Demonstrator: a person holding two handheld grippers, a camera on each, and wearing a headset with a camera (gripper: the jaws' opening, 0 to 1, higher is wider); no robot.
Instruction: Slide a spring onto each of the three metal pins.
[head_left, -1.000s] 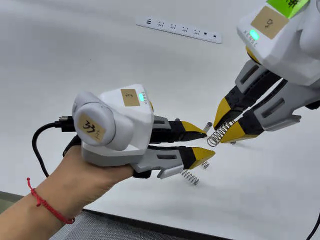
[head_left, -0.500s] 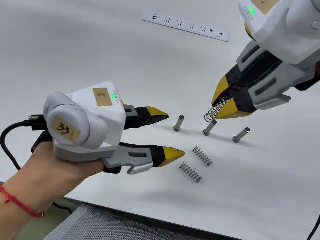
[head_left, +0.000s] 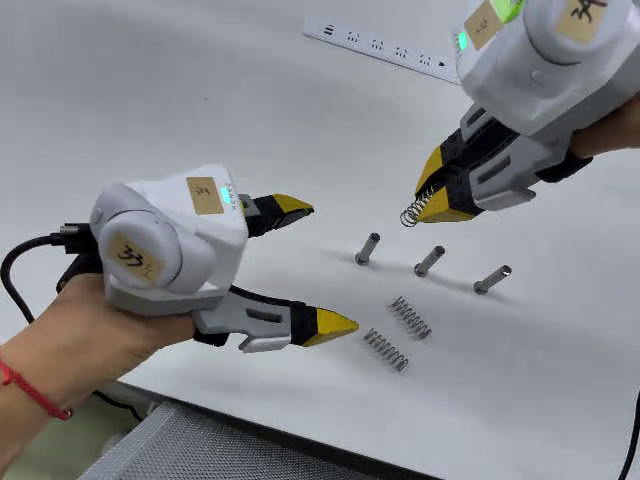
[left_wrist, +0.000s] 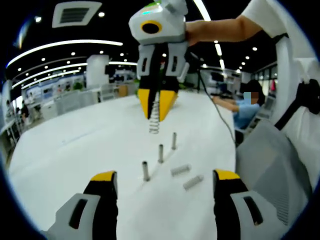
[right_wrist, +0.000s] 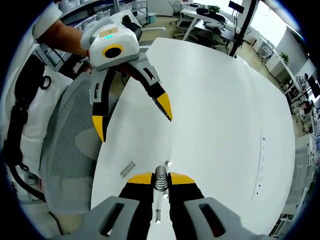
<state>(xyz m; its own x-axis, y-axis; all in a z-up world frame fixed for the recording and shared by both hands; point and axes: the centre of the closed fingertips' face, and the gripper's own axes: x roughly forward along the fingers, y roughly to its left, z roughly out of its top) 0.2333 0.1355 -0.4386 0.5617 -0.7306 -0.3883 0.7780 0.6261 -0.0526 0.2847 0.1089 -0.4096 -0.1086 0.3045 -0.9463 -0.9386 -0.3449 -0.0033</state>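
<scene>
Currently the right gripper (head_left: 425, 205) pinches a spring (head_left: 412, 212) above the three pins (head_left: 428, 261), not touching them. The left gripper (head_left: 325, 266) is spread wide beside the pins. Two loose springs (head_left: 409, 316) lie near them.

Three pins (head_left: 368, 248) (head_left: 429, 261) (head_left: 492, 279), three springs (head_left: 409, 316) (head_left: 385, 350) (head_left: 413, 209), two hand-held grippers (head_left: 332, 266) (head_left: 422, 205), one power strip (head_left: 385, 47).

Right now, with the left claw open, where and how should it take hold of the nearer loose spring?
Grip the nearer spring at mid-length, across its coils, coming down from above. It lies flat on its side on the table, apart from the other spring, so the left claw can probably straddle it.
</scene>
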